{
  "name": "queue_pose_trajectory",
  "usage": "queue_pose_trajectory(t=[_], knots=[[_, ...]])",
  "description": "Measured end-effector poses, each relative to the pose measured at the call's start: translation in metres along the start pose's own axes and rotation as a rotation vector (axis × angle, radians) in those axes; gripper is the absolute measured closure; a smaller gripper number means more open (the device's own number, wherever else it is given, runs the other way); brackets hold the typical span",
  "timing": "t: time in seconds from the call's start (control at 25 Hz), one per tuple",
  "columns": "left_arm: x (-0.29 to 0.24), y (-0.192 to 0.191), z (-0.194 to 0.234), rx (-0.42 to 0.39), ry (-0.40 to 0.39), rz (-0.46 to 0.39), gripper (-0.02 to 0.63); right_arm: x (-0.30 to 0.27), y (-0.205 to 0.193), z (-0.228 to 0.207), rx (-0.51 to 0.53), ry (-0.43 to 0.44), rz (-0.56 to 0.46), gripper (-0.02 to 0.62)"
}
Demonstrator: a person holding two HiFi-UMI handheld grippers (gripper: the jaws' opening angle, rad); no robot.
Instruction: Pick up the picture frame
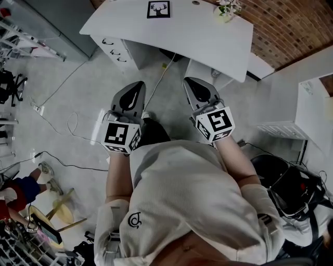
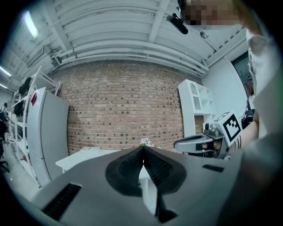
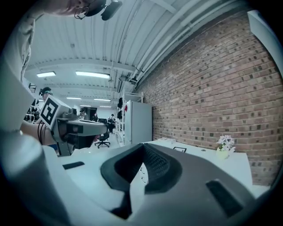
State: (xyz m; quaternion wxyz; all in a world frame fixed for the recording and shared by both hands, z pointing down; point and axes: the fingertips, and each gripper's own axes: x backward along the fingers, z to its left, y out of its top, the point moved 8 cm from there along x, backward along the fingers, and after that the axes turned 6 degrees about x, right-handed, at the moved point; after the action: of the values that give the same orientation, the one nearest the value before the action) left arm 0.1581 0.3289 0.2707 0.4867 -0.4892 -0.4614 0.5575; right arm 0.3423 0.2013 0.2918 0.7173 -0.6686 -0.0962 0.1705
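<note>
0 steps done: picture frame [image 1: 158, 9] sits untouched on the white desk [image 1: 208, 36], at 12 o'clock in the head view.
Left gripper [image 1: 137, 85]: clenched, empty, well short of the desk.
Right gripper [image 1: 190, 81]: clenched, empty, at the left one's 3 o'clock.
Remaining: approach, open jaws, grasp, lift.

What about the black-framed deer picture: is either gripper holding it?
No: the picture frame lies on the white desk, beyond the left gripper and right gripper.
</note>
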Motion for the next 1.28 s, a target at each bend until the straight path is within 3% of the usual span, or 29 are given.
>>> queue_pose_trajectory(t=[0.36, 0.64, 1.0, 1.28], knots=[[-0.054, 0.011, 0.082, 0.011, -0.043, 0.014, 0.592, -0.087, 0.007, -0.014, 0.051, -0.026, 0.022, 0.589], [-0.123, 0.021, 0.182, 0.047, -0.134, 0.041, 0.592, -0.187, 0.009, -0.037, 0.014, -0.125, 0.073, 0.588], [-0.202, 0.032, 0.299, 0.063, -0.295, 0.083, 0.592, -0.297, 0.009, -0.062, -0.059, -0.336, 0.142, 0.588], [-0.244, 0.032, 0.338, 0.081, -0.335, 0.091, 0.592, -0.350, 0.011, -0.076, -0.028, -0.354, 0.160, 0.588]])
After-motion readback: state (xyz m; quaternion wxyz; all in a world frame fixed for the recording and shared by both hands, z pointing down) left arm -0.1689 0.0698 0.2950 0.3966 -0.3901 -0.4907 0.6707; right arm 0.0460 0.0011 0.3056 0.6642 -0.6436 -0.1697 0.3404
